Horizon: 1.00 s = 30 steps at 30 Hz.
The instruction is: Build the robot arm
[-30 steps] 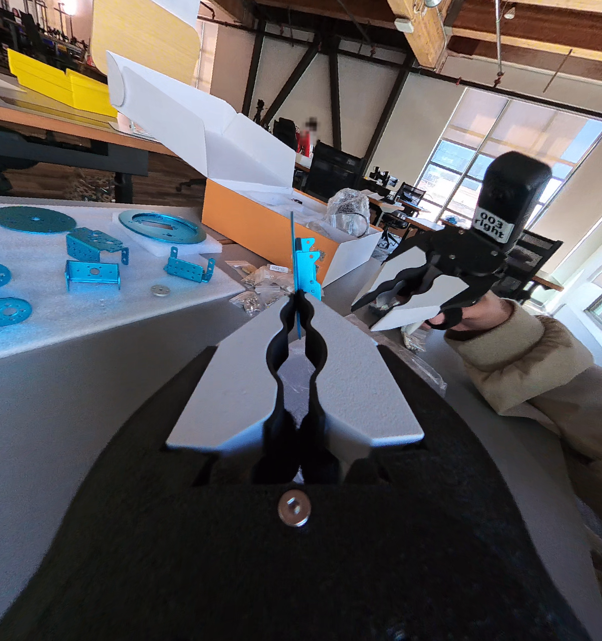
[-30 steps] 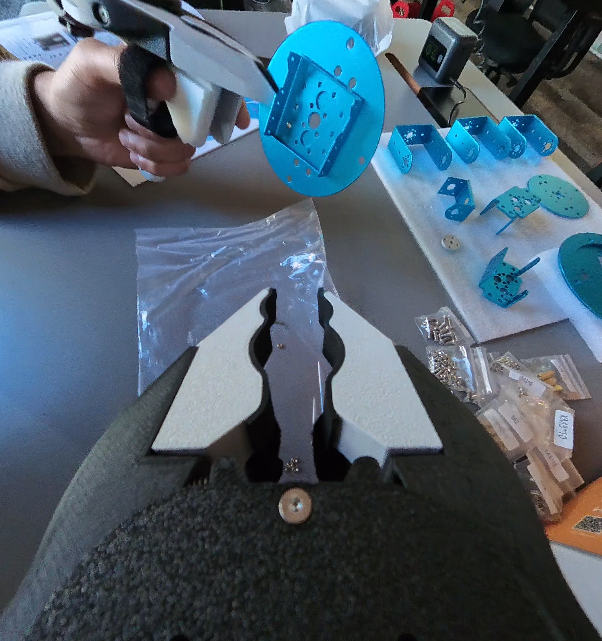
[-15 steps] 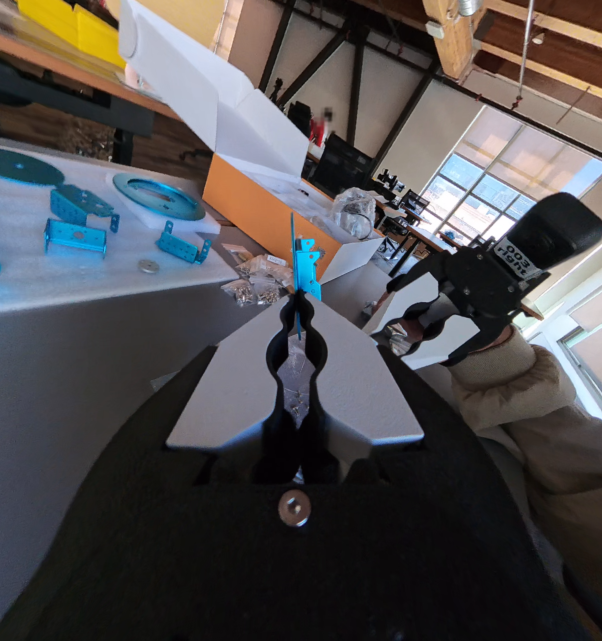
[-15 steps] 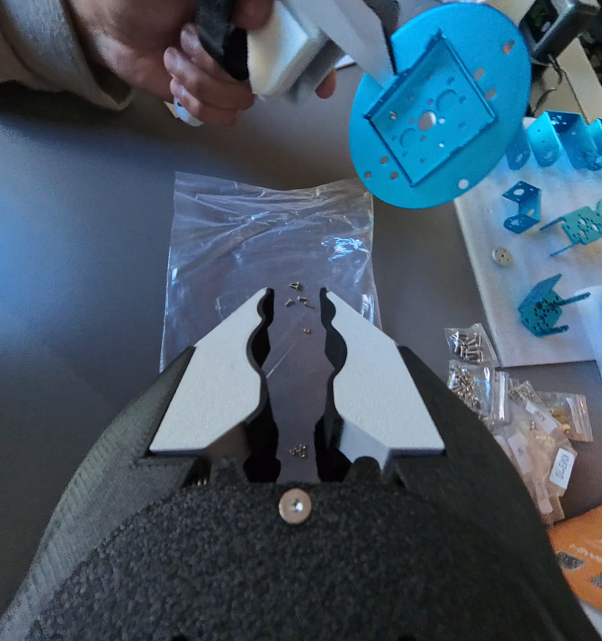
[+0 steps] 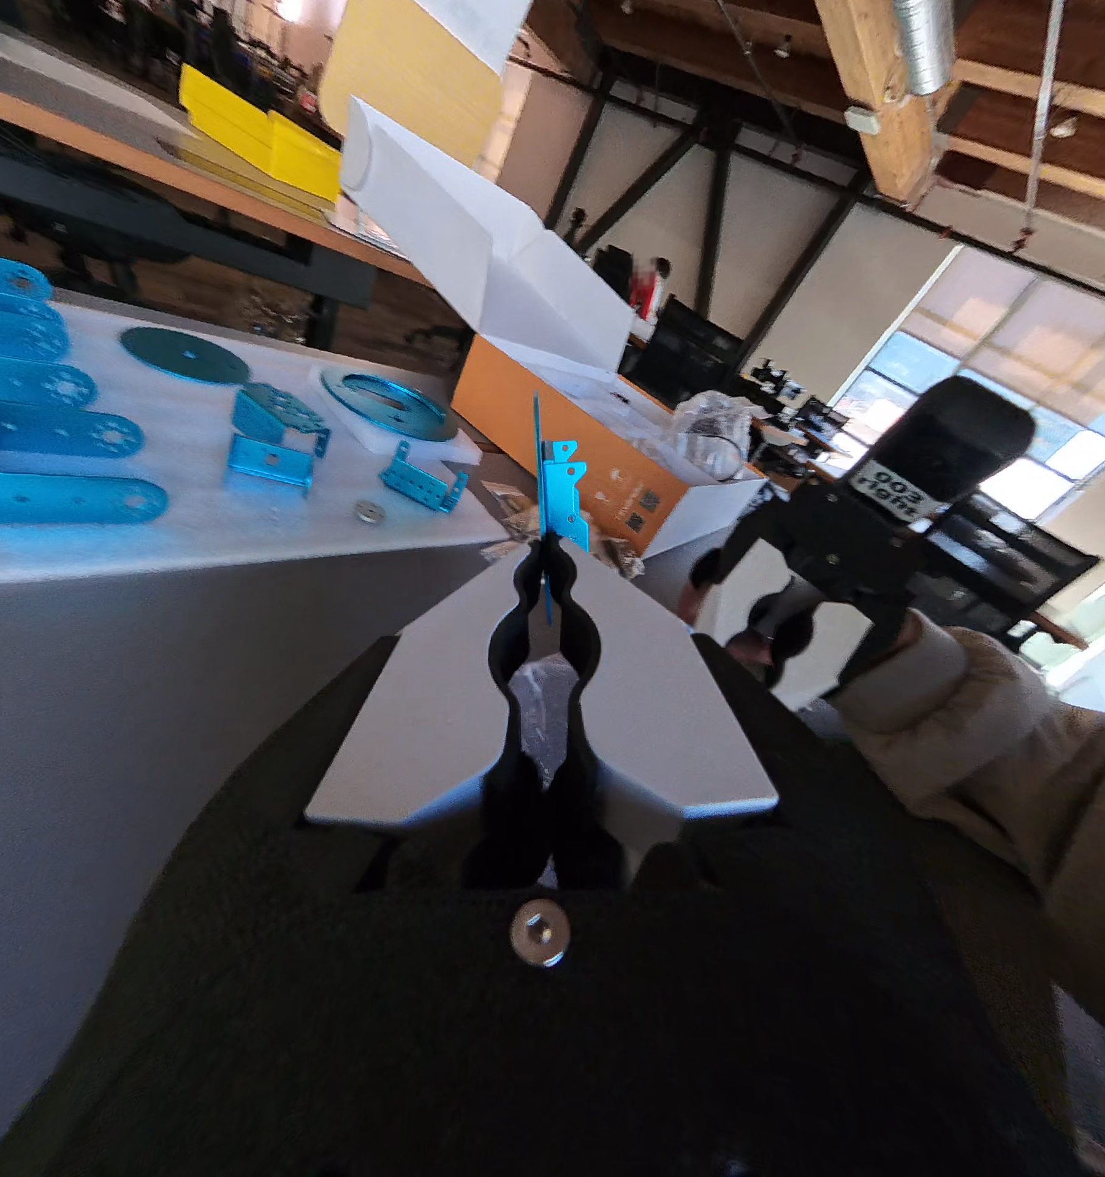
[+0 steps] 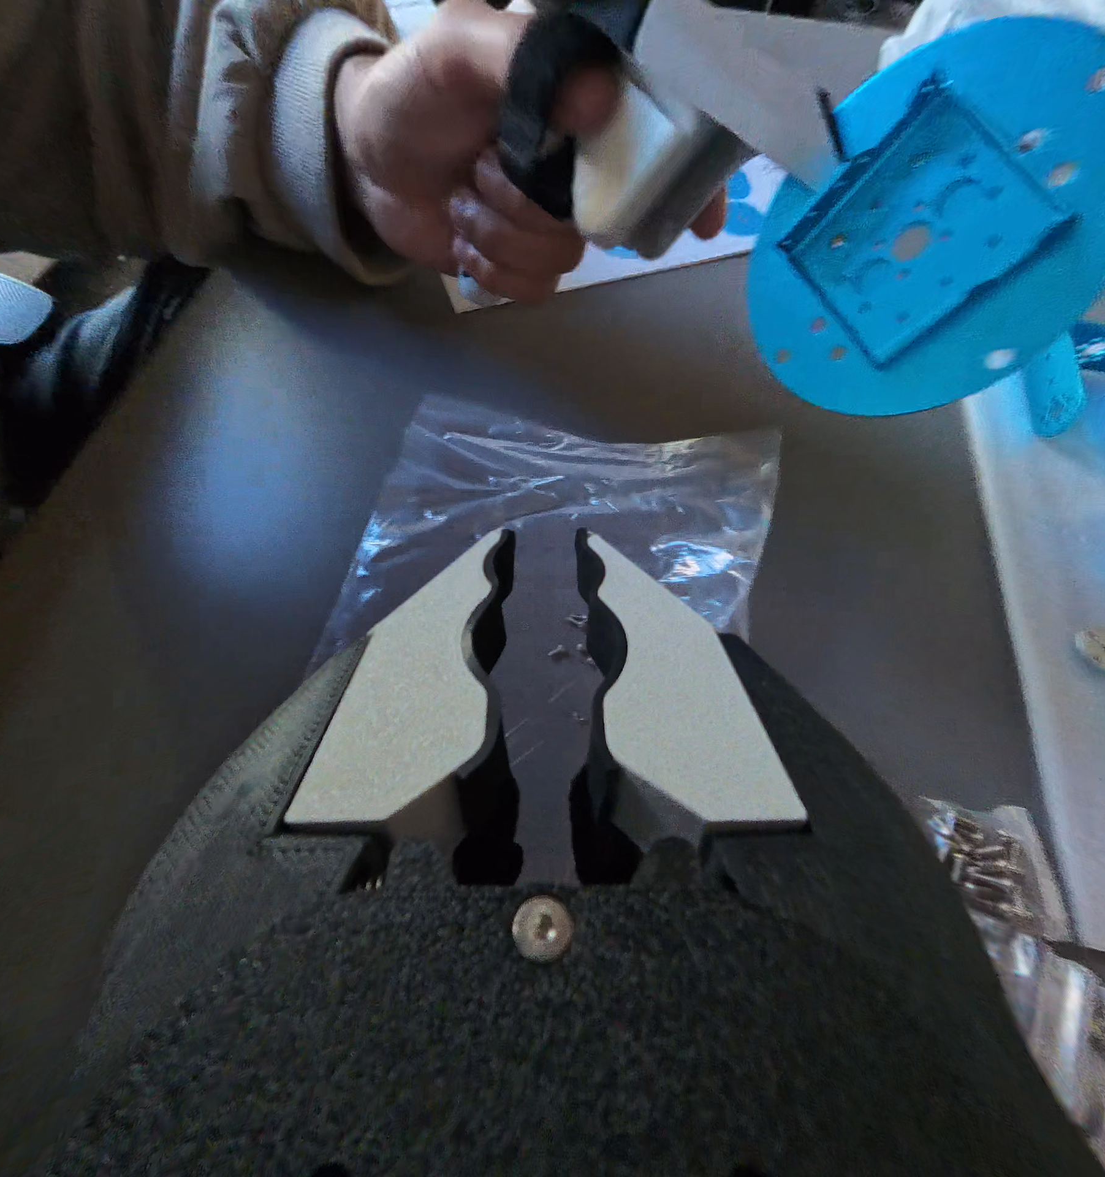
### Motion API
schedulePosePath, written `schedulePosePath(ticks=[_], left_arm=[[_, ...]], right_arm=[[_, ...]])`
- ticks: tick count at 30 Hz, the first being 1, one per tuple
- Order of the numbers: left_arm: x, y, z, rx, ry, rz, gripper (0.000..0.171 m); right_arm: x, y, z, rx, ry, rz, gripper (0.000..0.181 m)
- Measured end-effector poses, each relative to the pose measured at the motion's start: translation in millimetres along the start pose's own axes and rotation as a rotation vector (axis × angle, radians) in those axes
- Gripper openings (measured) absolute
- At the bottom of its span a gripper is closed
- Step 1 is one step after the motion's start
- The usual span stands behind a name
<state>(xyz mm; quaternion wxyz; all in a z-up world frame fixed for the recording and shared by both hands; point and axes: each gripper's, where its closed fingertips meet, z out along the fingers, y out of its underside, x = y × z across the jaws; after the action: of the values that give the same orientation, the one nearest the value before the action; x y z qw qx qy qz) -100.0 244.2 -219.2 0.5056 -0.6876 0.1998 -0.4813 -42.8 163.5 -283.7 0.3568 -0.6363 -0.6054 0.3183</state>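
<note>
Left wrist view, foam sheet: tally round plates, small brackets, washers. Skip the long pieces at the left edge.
Blue round plates: 2
Small blue brackets: 3
Silver washer: 1
Total: 6

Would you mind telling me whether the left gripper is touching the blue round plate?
Touching. The left wrist view shows the left gripper shut on the edge of the blue round plate; the right wrist view shows its fingers meeting the plate's rim.

Plastic bag (image 6: 575, 484) on table (image 6: 155, 573), foam sheet (image 6: 1059, 573) right of it
</note>
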Motion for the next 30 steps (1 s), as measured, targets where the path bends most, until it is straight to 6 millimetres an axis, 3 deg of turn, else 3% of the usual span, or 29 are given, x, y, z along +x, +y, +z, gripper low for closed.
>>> schedulePosePath(ticks=[3,7,11,13,16,18,21,23,27,30], left_arm=[[3,-3,7,-0.005,-0.015,0.002,0.0],[22,3,15,-0.015,0.05,0.003,0.0],[27,21,11,-0.039,0.112,0.003,0.0],[30,19,4,-0.035,0.147,-0.039,0.0],[23,15,2,-0.031,0.129,0.036,0.0],[14,18,4,-0.051,0.089,0.096,0.0],[12,26,5,-0.085,0.103,0.011,0.0],[9,27,5,-0.098,0.104,-0.024,0.0],[-2,32,7,-0.133,0.06,-0.031,0.0],[-1,36,8,-0.152,0.072,-0.049,0.0]], right_arm=[[-10,3,6,-0.02,-0.045,0.019,0.021],[-11,26,10,-0.178,0.007,-0.1,0.028],[-11,25,4,-0.209,0.028,-0.158,0.025],[-11,22,0,-0.209,0.028,-0.167,0.024],[-13,19,-1,-0.203,0.008,-0.166,0.019],[-15,27,2,-0.246,-0.02,-0.177,0.018],[-6,43,9,-0.338,0.014,-0.237,0.01],[0,43,10,-0.355,0.048,-0.278,0.006],[13,53,7,-0.443,0.076,-0.272,0.009],[5,57,9,-0.439,0.009,-0.209,0.01]])
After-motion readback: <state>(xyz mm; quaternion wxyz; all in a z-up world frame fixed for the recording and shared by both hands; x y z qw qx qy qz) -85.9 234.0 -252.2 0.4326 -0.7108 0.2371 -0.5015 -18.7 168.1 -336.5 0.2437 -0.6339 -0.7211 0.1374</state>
